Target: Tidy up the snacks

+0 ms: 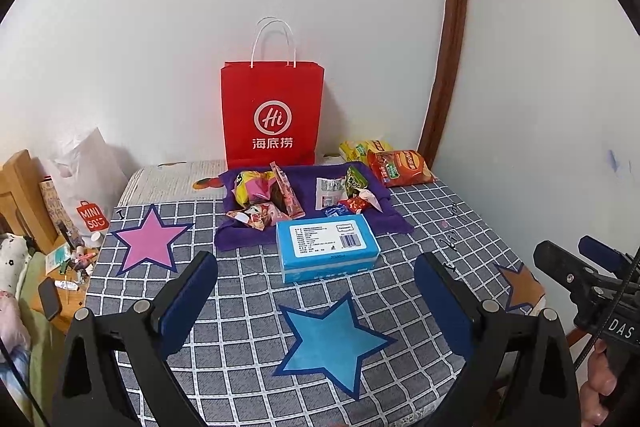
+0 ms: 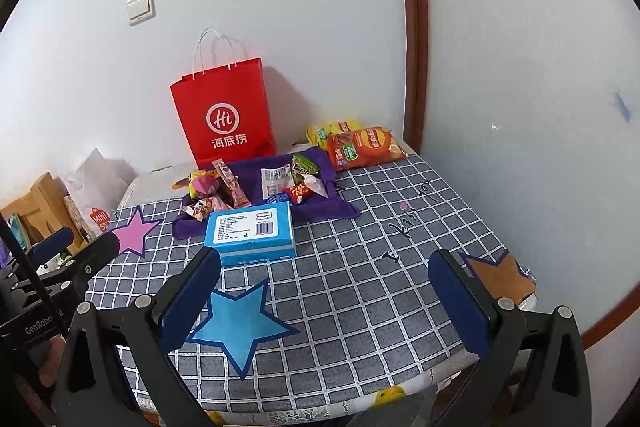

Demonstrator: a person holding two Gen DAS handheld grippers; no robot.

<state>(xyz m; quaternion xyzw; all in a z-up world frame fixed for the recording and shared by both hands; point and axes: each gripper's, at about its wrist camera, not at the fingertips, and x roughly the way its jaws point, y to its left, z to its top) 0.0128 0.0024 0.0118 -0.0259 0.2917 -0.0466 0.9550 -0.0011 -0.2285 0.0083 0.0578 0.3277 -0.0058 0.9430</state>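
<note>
Both grippers held over the near edge of the counter (image 1: 420, 211), apart from everything. Left gripper (image 1: 316, 291) spread wide, nothing between the fingers. Right gripper (image 2: 326, 285) likewise spread wide and holding nothing.

Snacks in two groups at the far side. Small packets (image 1: 276, 199) heaped loosely on the purple cloth (image 1: 384, 219): a pink-and-yellow cluster on its left half, a white wrapper, a green one and a red one on its right half, some overlapping, none lined up. Chip bag (image 1: 400, 167) off the cloth, at the far right corner, with yellow packs (image 1: 360, 147) just behind it against the wall. Blue tissue pack (image 1: 326, 241) on the near edge of the cloth, touching the packets behind it or nearly so. Red bag (image 1: 272, 111) upright against the wall behind the cloth, mouth up; contents hidden.

Stage hard to fix from this alone. Fits an early point, with snacks waiting to be sorted or bagged; fits equally a late point, with snacks gathered on the cloth as intended. Intended home unclear: cloth, red bag, or rows. Visible at least: chips and yellow packs apart from the rest, and the pile on the cloth untidy.
</note>
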